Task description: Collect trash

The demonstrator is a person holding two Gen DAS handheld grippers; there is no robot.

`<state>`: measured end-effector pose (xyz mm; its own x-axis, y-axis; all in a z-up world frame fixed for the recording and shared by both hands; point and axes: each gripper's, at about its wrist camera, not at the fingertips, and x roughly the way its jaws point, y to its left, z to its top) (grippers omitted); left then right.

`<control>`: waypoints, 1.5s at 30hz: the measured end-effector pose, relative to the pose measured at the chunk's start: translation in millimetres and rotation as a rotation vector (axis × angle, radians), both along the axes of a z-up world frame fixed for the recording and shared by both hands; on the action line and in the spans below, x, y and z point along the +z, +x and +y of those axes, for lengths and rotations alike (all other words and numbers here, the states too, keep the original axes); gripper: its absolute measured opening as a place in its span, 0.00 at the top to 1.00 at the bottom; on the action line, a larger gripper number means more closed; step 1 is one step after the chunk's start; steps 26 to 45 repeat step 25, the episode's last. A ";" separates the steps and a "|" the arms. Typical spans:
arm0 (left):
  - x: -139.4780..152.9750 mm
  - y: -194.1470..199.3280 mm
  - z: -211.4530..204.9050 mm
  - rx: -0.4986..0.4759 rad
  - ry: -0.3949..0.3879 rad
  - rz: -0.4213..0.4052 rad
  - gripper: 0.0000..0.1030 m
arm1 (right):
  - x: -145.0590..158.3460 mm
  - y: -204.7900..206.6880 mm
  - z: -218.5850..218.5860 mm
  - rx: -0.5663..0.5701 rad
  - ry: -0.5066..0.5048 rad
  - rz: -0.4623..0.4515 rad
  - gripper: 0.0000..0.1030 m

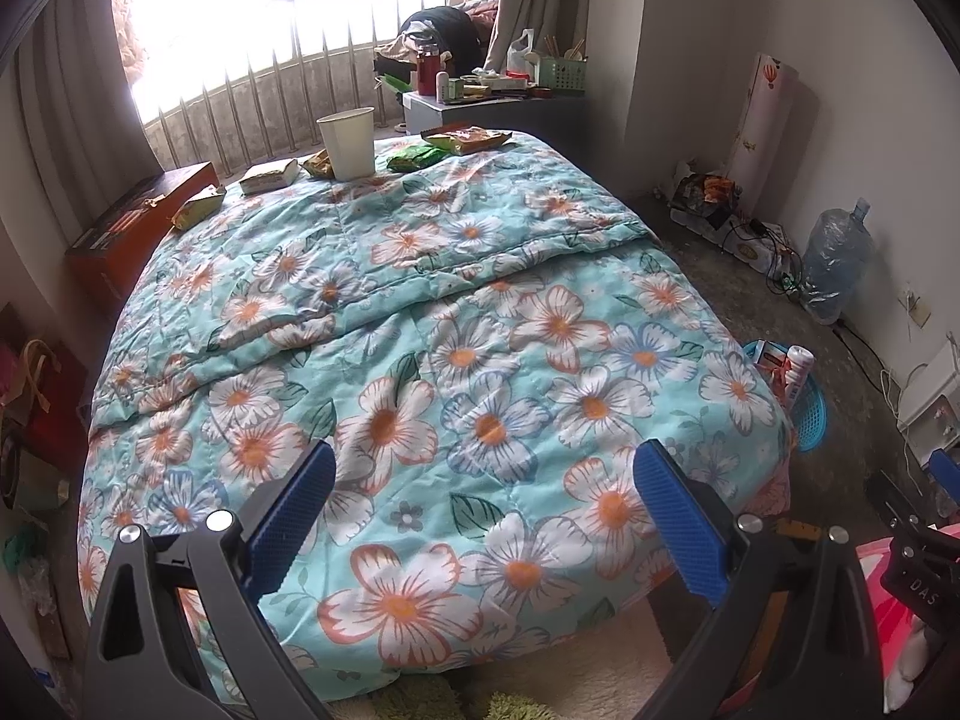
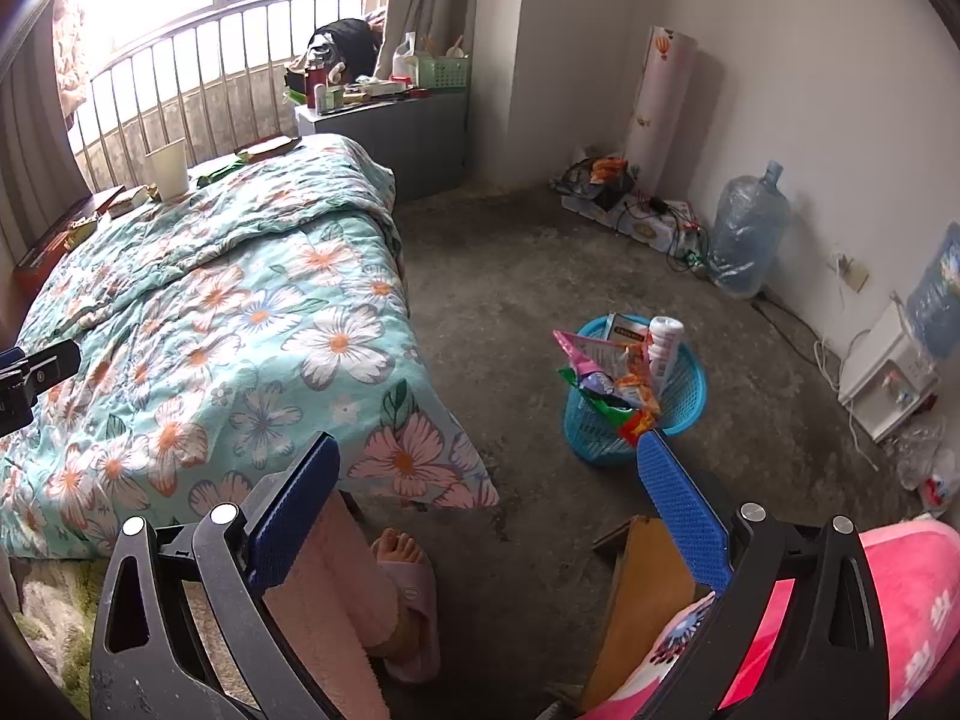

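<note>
On quilt's far end (image 1: pixel 480 276), upright cup (image 1: pixel 348 144)

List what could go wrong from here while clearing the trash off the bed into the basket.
1. The paper cup stands upright on soft quilt among wrappers; a nudge may tip it, and whether it holds anything can't be told.
2. The blue basket is already piled above its rim, so added packets may slide onto the floor.
3. The trash lies at the far end of the bed, a long reach for the open left tool and the open right tool.
</note>
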<state>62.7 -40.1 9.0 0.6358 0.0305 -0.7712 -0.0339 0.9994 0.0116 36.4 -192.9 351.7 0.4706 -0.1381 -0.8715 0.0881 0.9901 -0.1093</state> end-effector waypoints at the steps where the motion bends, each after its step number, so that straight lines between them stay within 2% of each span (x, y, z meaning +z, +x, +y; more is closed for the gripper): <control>1: -0.4 -0.1 0.7 0.001 -0.001 0.001 0.05 | -0.1 0.0 0.2 -0.001 0.001 0.000 0.08; 45: 0.6 -1.8 2.9 0.006 -0.006 0.004 0.05 | 0.1 -0.1 5.8 -0.005 0.004 -0.009 0.08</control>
